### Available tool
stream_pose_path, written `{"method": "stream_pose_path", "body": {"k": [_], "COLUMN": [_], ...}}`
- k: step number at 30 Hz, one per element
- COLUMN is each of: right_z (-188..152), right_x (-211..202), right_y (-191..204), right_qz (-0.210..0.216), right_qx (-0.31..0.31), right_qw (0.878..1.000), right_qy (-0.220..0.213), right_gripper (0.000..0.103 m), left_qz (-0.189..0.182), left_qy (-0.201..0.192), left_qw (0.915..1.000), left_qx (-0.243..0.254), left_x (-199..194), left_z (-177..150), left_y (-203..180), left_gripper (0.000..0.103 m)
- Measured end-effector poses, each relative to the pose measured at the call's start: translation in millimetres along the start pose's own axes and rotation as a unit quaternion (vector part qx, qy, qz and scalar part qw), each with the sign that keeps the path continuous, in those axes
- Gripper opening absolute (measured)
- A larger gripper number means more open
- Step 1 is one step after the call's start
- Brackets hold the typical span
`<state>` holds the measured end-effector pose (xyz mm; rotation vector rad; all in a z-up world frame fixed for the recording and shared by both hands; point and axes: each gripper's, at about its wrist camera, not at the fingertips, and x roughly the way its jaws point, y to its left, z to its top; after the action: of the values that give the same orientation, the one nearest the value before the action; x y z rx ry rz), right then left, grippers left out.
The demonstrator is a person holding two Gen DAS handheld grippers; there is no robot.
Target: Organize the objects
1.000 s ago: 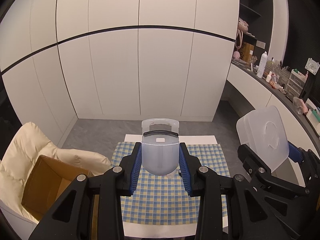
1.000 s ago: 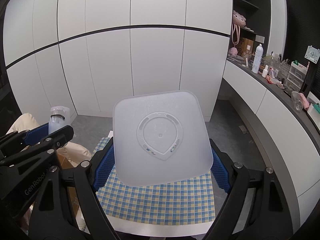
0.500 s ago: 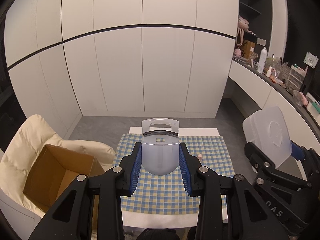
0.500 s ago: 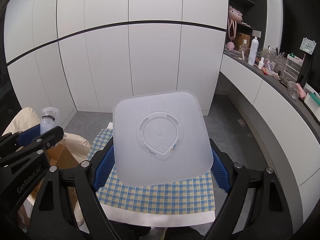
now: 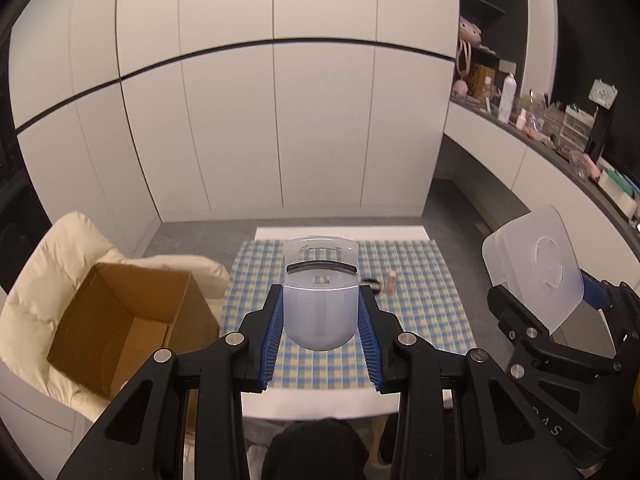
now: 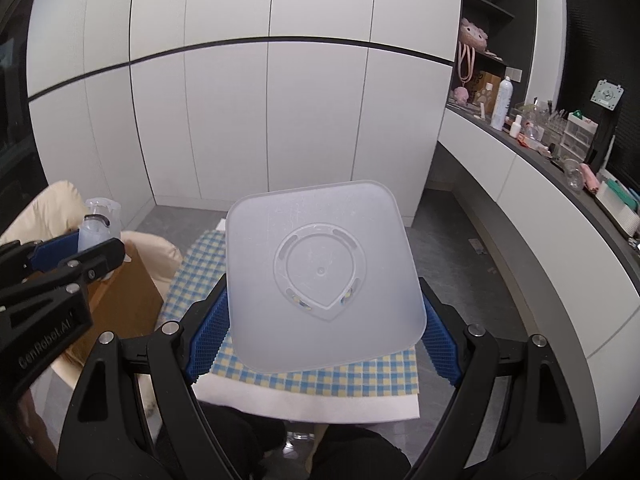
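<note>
An open cardboard box [image 5: 120,332] is seen on a cream armchair [image 5: 60,264] off the tabletop's left edge, more fully in view than a second ago. The left gripper [image 5: 320,316] is clamped on a small translucent container [image 5: 320,312], and the right gripper [image 6: 320,320] is clamped on a square translucent lid [image 6: 324,276], both held above the checked cloth [image 5: 420,320]. Both have been carried lower, probably toward setting down. Two small items near the cloth's middle [image 5: 391,282] are shown only by the left view; the right view's cloth is largely masked by the lid.

I see a blue-and-yellow checked tablecloth [image 5: 420,304], a brown cardboard box [image 5: 124,320], a cream padded armchair [image 5: 60,256], and frosted translucent plastic containers [image 6: 324,272].
</note>
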<state>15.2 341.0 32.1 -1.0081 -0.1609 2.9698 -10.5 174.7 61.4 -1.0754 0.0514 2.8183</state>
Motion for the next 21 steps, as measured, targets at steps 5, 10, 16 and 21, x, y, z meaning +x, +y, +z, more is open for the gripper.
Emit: {"method": "stream_pose_path", "body": {"k": [5,10,16,21], "right_z": [-25.1,-52.6,-85.3,-103.3], "right_x": [-3.2,7.8,7.8,11.7], "right_y": [3.1,7.8,1.5,-5.6], "right_qz": [0.019,0.035,0.043,0.038], "right_qx": [-0.005,-0.006,0.002,0.003], "right_qw": [1.0,0.998,0.997,0.996], "right_qy": [0.017,0.042,0.059,0.078], "right_gripper": [0.086,0.086,0.086,0.086], "left_qz": [-0.008,-0.004,-0.009,0.011], "left_qy": [0.021,0.03,0.051,0.055], "left_qw": [0.9997,0.9993,0.9985,0.998], "left_qx": [0.007,0.021,0.015,0.03], "left_x": [2.1,8.8,15.6,21.2], "left_z": [-22.8,-41.9,-67.6,-87.4], "left_y": [-2.6,-5.7,0.6,7.1], "left_gripper": [0.035,0.035,0.035,0.035]}}
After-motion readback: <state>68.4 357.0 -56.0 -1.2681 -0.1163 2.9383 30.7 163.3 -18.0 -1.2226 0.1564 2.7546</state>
